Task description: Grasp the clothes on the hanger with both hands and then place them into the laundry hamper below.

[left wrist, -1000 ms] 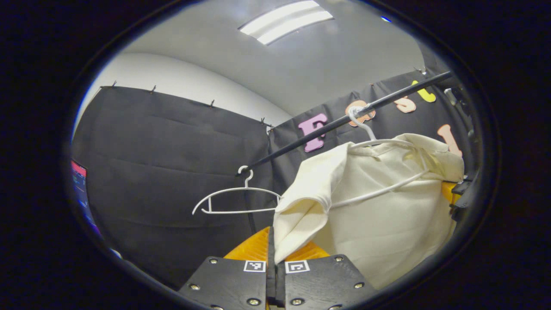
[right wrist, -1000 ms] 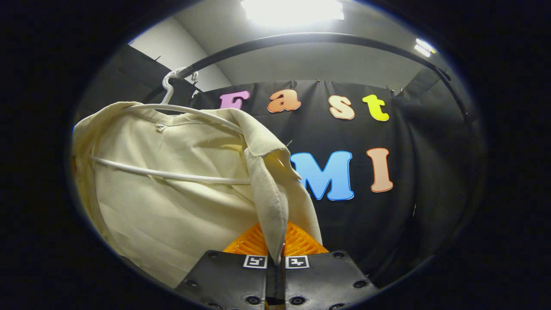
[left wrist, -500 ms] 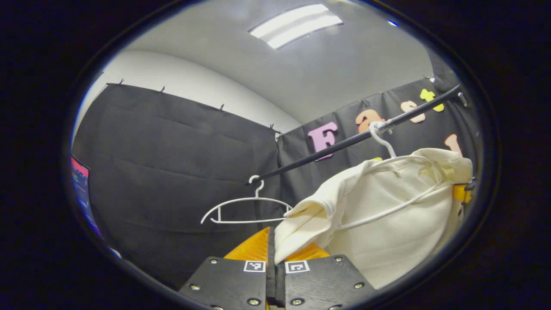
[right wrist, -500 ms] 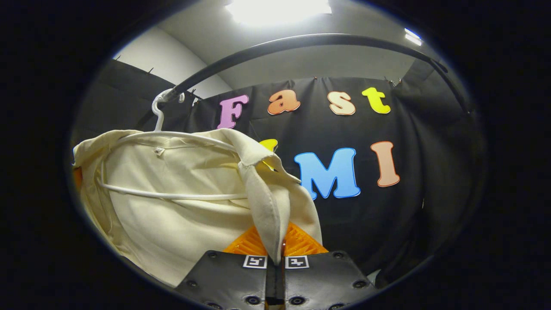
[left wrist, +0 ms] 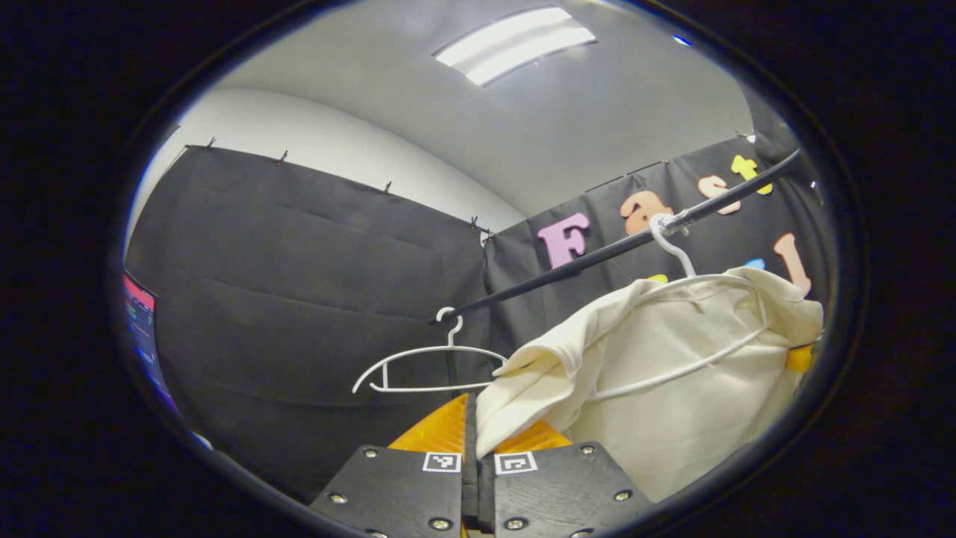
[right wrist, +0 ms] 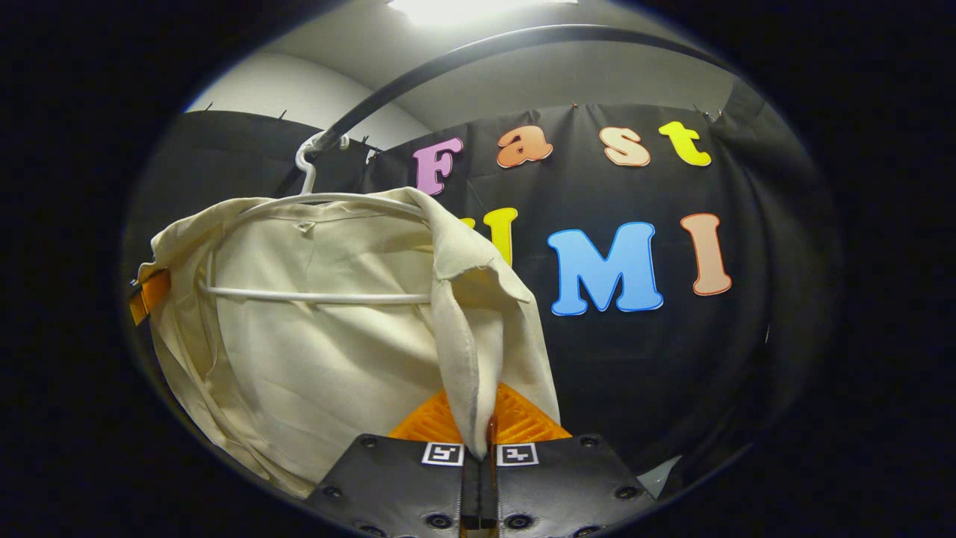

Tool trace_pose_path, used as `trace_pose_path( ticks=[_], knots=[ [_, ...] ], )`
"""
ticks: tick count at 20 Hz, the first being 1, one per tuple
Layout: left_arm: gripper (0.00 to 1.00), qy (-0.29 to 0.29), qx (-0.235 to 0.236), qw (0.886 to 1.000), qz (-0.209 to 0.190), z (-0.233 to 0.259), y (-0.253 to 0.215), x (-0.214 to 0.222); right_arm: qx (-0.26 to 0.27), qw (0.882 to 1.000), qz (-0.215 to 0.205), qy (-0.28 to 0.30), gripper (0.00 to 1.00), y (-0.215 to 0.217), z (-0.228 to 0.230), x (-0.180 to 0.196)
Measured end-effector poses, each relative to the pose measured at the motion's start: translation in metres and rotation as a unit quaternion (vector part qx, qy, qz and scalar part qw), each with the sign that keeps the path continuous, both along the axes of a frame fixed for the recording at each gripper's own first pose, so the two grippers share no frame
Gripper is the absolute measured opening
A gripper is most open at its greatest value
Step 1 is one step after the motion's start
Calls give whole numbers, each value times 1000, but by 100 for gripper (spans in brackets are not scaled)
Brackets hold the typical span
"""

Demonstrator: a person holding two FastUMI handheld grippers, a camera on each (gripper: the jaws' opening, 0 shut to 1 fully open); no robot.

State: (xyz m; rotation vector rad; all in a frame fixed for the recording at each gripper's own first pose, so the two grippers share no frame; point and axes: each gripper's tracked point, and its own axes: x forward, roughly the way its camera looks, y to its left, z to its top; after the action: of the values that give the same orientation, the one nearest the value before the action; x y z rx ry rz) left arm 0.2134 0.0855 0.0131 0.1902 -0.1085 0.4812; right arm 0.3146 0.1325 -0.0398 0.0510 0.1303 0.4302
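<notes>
A cream shirt (left wrist: 672,388) hangs on a white hanger (left wrist: 676,258) hooked over a black rail (left wrist: 597,250). My left gripper (left wrist: 478,441) is shut on the shirt's sleeve edge, the cloth running up from between its fingers. In the right gripper view the same shirt (right wrist: 321,351) drapes from its hanger (right wrist: 314,202), and my right gripper (right wrist: 478,437) is shut on a fold of the other sleeve. The shirt's shoulders still rest on the hanger. The other gripper's tip (right wrist: 149,293) peeks out at the shirt's far left edge.
An empty white hanger (left wrist: 422,362) hangs on the rail to the left of the shirt. The rail (right wrist: 478,60) curves overhead in the right gripper view. Black cloth walls close in behind and to the sides. A lit screen edge (left wrist: 138,321) shows far left.
Both grippers have sunk and pulled back with the sleeves still pinched; the rail and hanger sit lower in the left gripper view, and more of the back wall shows in the right one.
</notes>
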Motion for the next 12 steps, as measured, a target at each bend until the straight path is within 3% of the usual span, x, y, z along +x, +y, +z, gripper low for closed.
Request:
trace_pose_path(
  ticks=[10,11,12],
  knots=[
    [2,7,3,1000,-6,-3,-6,-3,7,1000,16,2,9,1,-3,-6],
    [1,9,5,1000,-7,-4,-8,-4,11,1000,-2,-12,5,-7,-2,-8],
    [2,10,5,1000,-8,-4,-8,-5,9,1000,7,-17,1,1,7,-4]
  ],
)
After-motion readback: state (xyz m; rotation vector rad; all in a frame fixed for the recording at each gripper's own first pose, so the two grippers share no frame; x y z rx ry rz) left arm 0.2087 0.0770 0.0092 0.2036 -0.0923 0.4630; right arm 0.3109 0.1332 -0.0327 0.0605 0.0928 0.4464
